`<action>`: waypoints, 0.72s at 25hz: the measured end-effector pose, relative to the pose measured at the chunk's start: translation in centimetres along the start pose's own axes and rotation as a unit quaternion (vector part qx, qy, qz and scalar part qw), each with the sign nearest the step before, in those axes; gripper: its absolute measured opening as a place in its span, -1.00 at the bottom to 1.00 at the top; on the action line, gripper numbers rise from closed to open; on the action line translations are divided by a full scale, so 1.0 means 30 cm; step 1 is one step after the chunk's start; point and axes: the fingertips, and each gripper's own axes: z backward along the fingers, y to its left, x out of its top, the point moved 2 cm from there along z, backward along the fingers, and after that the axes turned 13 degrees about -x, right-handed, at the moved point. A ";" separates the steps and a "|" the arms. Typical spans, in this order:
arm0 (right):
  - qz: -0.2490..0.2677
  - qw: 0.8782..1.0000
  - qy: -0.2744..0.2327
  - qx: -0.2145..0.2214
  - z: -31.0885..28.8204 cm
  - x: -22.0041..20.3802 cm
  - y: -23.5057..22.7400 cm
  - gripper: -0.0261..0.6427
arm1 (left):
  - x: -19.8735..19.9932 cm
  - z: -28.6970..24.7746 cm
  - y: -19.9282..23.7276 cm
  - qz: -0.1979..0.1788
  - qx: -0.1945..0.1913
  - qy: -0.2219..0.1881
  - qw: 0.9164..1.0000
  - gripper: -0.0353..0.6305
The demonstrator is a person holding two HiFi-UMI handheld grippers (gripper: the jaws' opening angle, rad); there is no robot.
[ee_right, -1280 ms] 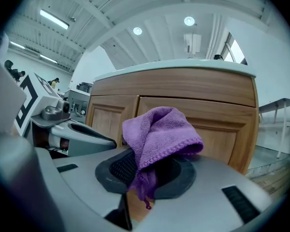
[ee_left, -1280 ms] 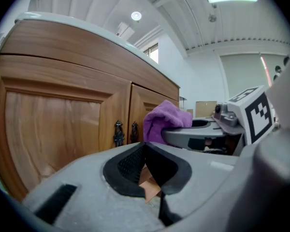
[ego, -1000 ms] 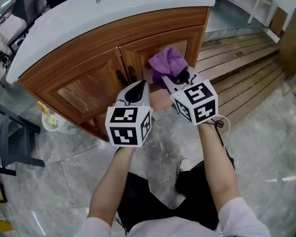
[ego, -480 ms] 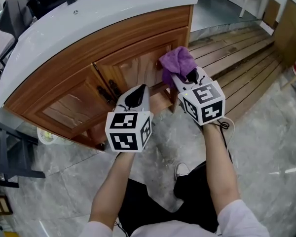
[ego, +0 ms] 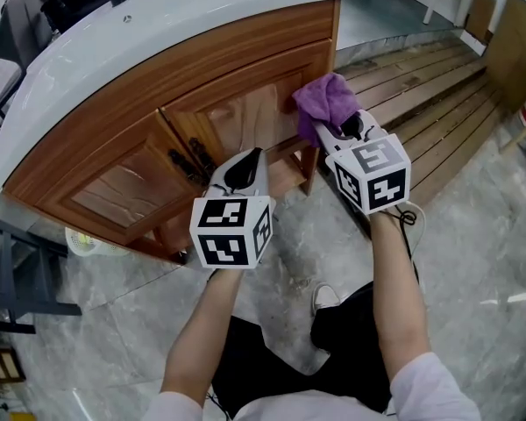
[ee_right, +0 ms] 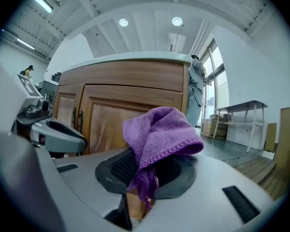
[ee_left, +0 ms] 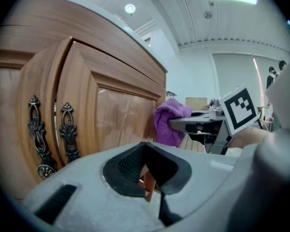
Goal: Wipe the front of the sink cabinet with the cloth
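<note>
A purple cloth (ego: 324,100) is bunched in my right gripper (ego: 340,130), which is shut on it, at the right end of the wooden sink cabinet (ego: 202,112). In the right gripper view the cloth (ee_right: 157,137) folds over the jaws before the right door panel (ee_right: 113,117). My left gripper (ego: 242,170) is shut and empty, held low before the cabinet, below its dark ornate door handles (ego: 193,165). The left gripper view shows those handles (ee_left: 48,137), the cloth (ee_left: 170,120) against the door's right side, and the shut left gripper (ee_left: 146,170).
A white curved countertop (ego: 131,24) overhangs the cabinet. Wooden decking (ego: 430,103) lies on the floor to the right. A pale basket (ego: 92,244) stands at the cabinet's lower left, and dark metal frames (ego: 17,279) stand at the far left. The floor is grey marble.
My right gripper has carried the cloth rightward along the cabinet front toward its right edge. The left gripper has stayed roughly where it was. The head view shifted.
</note>
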 end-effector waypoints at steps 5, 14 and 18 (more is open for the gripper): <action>0.006 0.999 -0.012 0.034 0.066 0.053 0.096 -0.70 | 0.012 0.076 0.028 0.001 0.012 -0.011 1.000 -0.88; 0.028 0.988 -0.050 0.144 0.166 0.180 0.465 -0.70 | -0.016 0.311 0.133 0.012 0.066 -0.024 0.997 -0.88; 0.029 0.979 -0.056 0.193 0.198 0.193 0.623 -0.70 | -0.037 0.422 0.183 0.018 0.093 -0.028 0.995 -0.88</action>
